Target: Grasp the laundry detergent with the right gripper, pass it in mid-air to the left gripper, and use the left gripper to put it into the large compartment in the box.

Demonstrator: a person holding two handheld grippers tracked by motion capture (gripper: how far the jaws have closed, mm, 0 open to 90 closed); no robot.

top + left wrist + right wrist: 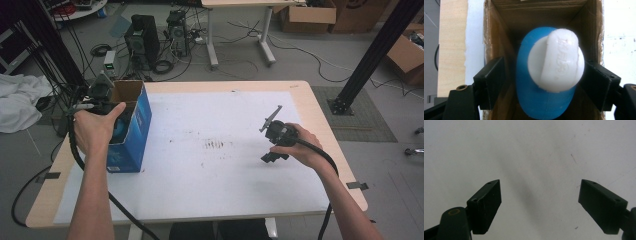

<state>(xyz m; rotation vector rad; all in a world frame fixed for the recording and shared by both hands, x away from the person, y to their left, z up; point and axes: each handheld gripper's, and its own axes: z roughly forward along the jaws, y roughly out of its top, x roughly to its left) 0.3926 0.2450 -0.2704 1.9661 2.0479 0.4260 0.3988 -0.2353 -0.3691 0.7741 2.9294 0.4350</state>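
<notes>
A blue cardboard box stands open-topped at the table's left edge. Inside it, in the left gripper view, is a blue bottle with a white cap, seen from above between the brown walls of the box. My left gripper hangs over the box mouth. Its jaws are spread to either side of the cap, and the left one stands clear of the bottle. My right gripper is open over the white table sheet at the right, with nothing between its jaws.
The white sheet covers most of the wooden table and has dark smudges at its middle. Beyond the far edge are computer towers, cables, a desk leg and cardboard boxes.
</notes>
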